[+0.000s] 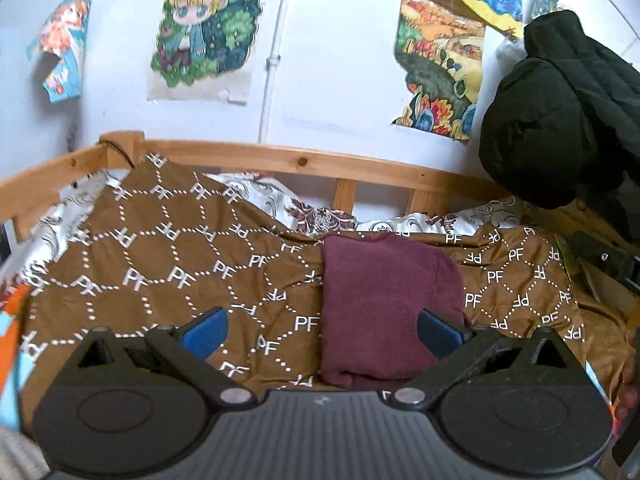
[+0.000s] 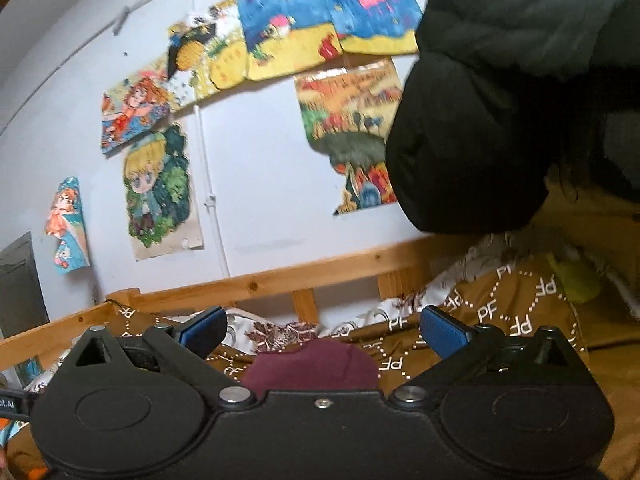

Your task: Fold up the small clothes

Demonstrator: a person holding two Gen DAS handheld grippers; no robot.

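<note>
Colourful drawings point(image 1: 204, 32) hang on the pale wall behind a wooden bed frame point(image 1: 280, 154). On the bed, a brown blanket point(image 1: 160, 248) printed with white letters carries a folded maroon garment point(image 1: 380, 300), lying flat near the middle. Above it, the left gripper point(image 1: 320, 332) stands spread wide, pinching nothing. The right gripper point(image 2: 324, 332) is likewise spread and empty, with the maroon garment low in its view. A black padded jacket point(image 2: 500, 100) hangs at the right.

Bedspread under my claws: the brown bedspread point(image 1: 168, 248) carries white "PF" letters — repeated inside dotted hexagons, some upside down.
Strap beside my right claw: a black strap point(image 2: 12, 403) ends in "t.AI" — the rest is cut off.
</note>
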